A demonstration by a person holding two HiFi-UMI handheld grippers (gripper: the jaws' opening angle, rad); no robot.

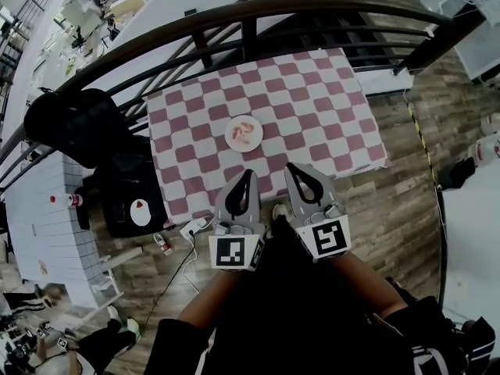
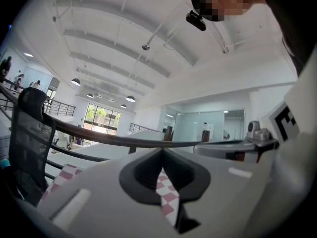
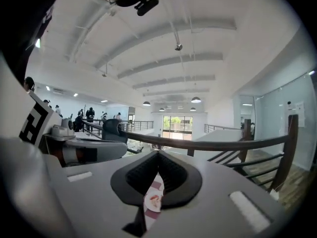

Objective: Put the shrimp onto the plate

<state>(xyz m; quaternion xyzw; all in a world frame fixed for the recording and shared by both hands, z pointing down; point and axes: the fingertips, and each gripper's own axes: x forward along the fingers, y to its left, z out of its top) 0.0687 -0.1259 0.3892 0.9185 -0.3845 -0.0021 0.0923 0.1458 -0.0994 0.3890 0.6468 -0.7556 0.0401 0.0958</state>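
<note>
A small white plate [image 1: 244, 133] lies near the middle of the table with the red-and-white checked cloth [image 1: 312, 92]. Pinkish shrimp [image 1: 245, 130] lie on it. Both grippers are held close to the person's body, short of the table's near edge and well back from the plate. My left gripper [image 1: 250, 172] has its jaws together with nothing in them, and so does my right gripper [image 1: 290, 165]. In the right gripper view the plate [image 3: 155, 201] with shrimp shows through the slit below the shut gripper [image 3: 158, 152]. The left gripper view shows only checked cloth [image 2: 166, 192] below the shut gripper [image 2: 162, 151].
A black curved railing [image 1: 258, 10] runs behind the table. A black office chair [image 1: 74, 127] and a black bag [image 1: 129, 201] stand left of the table. A white power strip with cables [image 1: 191, 226] lies on the wooden floor near the table's front left corner.
</note>
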